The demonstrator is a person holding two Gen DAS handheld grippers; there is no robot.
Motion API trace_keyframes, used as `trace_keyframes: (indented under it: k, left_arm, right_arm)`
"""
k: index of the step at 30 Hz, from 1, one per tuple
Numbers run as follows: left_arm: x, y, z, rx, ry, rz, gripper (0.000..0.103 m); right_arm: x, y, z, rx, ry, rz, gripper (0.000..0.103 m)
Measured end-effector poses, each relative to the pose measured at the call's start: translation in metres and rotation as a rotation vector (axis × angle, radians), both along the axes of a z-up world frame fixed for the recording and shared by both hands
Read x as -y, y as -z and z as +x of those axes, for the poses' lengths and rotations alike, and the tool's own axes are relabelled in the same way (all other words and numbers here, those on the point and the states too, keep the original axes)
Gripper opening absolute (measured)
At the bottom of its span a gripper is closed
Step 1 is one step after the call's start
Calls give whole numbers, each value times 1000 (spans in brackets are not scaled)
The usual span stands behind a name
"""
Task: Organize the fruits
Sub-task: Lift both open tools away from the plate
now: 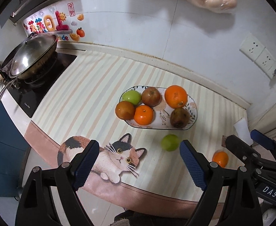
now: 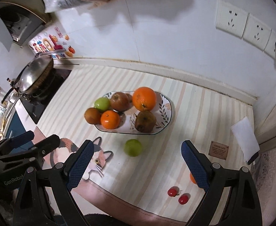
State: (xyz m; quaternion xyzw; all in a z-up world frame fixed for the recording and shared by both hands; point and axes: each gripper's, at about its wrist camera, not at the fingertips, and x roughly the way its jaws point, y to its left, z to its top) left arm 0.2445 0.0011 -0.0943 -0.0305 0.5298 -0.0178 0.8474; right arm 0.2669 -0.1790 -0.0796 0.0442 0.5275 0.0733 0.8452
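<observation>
— what are those two tools made of?

— black plastic. the left gripper (image 1: 139, 164) has wide triangular arms with cut-out windows, round silver rivets at the joints, and dark blue cross-hatched pads (image 1: 87, 164) on the fingers.

— and the other?

— the right gripper (image 2: 136, 164) is the same build: black frame, blue textured pads (image 2: 195, 166), silver screws. white letters "das" show on its body from the left camera, and "genrobot" on the left one's body.
</observation>
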Motion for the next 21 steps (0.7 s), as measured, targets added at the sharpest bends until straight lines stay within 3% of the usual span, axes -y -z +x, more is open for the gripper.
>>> trace_keyframes:
  k: [6, 12, 21]
  left_arm:
    - [2, -4, -7, 8, -7, -13, 87]
    - [9, 11, 2, -31, -6, -3, 87]
    - [44, 88, 42, -202, 55, 54, 87]
  right_arm:
    - [1, -13, -9, 11, -3, 32, 96]
    - [29, 1, -5, -31, 62, 66, 96]
    - [125, 89, 5, -225, 288, 42, 96]
